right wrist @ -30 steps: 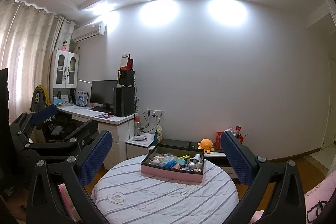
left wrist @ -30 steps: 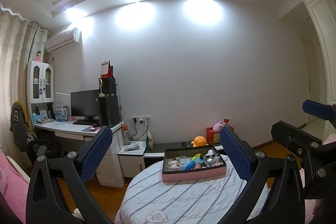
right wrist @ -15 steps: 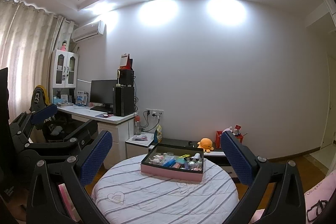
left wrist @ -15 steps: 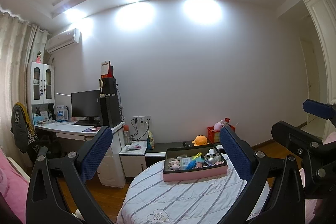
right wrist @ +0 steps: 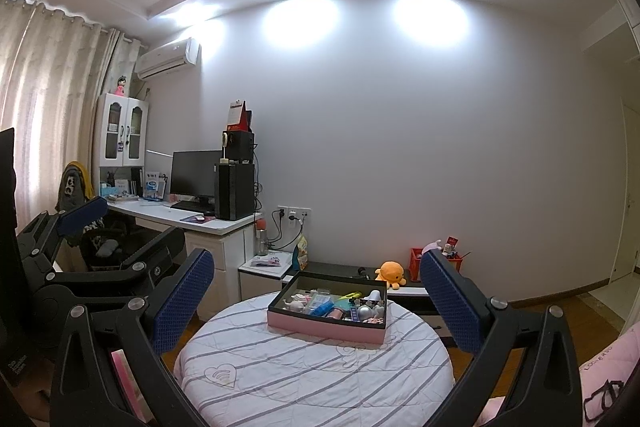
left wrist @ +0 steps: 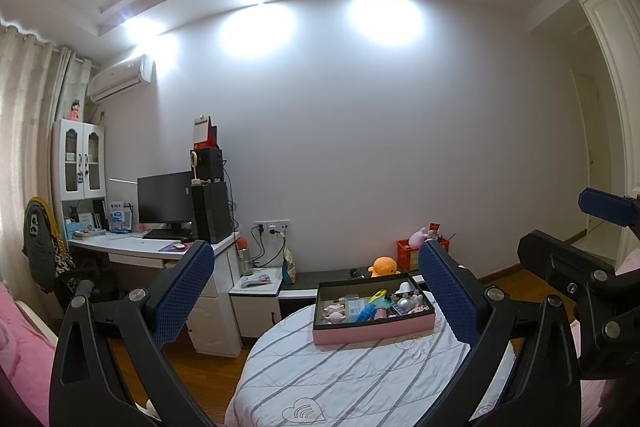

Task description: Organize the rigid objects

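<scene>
Both wrist views, one moment. A pink box [left wrist: 374, 331] with a dark inner lining is shown on a round surface [left wrist: 352, 383] covered in striped cloth; small rigid items [left wrist: 372, 307] (a blue piece, a yellow piece, a silver ball, pale figures) are seen lying inside the box, too small to be named singly. No item is seen loose on the cloth around the box. The scene is fitted equally by items already gathered in the box and by items waiting there to be taken out and sorted.

The left tongs [left wrist: 316, 299] are held spread wide, nothing between them; the right tongs [right wrist: 316, 301] are likewise spread and empty. Both are held level, well short of the box.

Relation governing any coming move: the box lies ahead of and slightly below both tongs. In the left view it is seen right of centre, near the right-hand pad; in the right view [right wrist: 328, 319] it is seen close to centre. The long axis of the box runs roughly crosswise to both lines of sight, skewed somewhat in the right view. Neither tongs can be judged clearly nearer. The right tongs are also visible at the right edge of the left view [left wrist: 600, 239].

Compared with the frames a second earlier, the box is placed very slightly higher in the left view; otherwise nothing is found changed, and the spread of both tongs is the same
</scene>
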`<state>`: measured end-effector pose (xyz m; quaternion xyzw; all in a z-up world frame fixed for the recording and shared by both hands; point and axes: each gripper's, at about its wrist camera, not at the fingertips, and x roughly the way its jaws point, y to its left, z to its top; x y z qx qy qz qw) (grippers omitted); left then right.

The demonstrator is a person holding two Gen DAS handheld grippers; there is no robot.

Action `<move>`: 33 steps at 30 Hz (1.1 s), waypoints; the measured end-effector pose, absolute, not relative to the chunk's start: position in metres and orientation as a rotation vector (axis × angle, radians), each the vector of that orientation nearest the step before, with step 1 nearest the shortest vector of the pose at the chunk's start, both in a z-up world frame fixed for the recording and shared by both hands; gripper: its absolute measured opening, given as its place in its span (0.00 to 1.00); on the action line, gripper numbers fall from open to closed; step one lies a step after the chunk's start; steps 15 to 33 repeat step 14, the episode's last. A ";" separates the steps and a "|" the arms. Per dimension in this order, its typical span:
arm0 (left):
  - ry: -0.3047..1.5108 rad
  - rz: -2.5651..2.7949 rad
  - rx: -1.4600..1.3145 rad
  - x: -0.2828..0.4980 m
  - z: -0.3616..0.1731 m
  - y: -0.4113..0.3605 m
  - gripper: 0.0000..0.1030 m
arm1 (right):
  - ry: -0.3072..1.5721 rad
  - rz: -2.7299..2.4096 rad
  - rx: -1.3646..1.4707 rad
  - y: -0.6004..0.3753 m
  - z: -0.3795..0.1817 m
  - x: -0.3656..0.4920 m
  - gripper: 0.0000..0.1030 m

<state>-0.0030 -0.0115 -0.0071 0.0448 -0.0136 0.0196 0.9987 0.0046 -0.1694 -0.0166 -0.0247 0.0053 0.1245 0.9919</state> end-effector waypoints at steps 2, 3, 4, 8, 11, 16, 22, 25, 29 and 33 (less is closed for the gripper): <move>-0.028 0.039 0.090 -0.003 -0.007 -0.012 1.00 | 0.009 0.250 -0.048 -0.170 -0.016 0.004 1.00; -0.027 0.039 0.091 -0.003 -0.007 -0.012 1.00 | 0.011 0.250 -0.049 -0.169 -0.016 0.005 1.00; -0.028 0.041 0.090 -0.003 -0.007 -0.012 1.00 | 0.010 0.249 -0.050 -0.169 -0.016 0.004 1.00; -0.029 0.043 0.091 -0.004 -0.006 -0.011 1.00 | 0.009 0.249 -0.051 -0.169 -0.016 0.004 1.00; -0.029 0.043 0.091 -0.004 -0.006 -0.011 1.00 | 0.010 0.249 -0.050 -0.169 -0.017 0.004 1.00; -0.028 0.040 0.091 -0.004 -0.006 -0.011 1.00 | 0.011 0.249 -0.051 -0.169 -0.017 0.004 1.00; -0.028 0.040 0.091 -0.004 -0.006 -0.011 1.00 | 0.011 0.249 -0.051 -0.169 -0.017 0.004 1.00; -0.028 0.040 0.091 -0.004 -0.006 -0.011 1.00 | 0.011 0.249 -0.051 -0.169 -0.017 0.004 1.00; -0.028 0.040 0.091 -0.004 -0.006 -0.011 1.00 | 0.011 0.249 -0.051 -0.169 -0.017 0.004 1.00; -0.028 0.040 0.091 -0.004 -0.006 -0.011 1.00 | 0.011 0.249 -0.051 -0.169 -0.017 0.004 1.00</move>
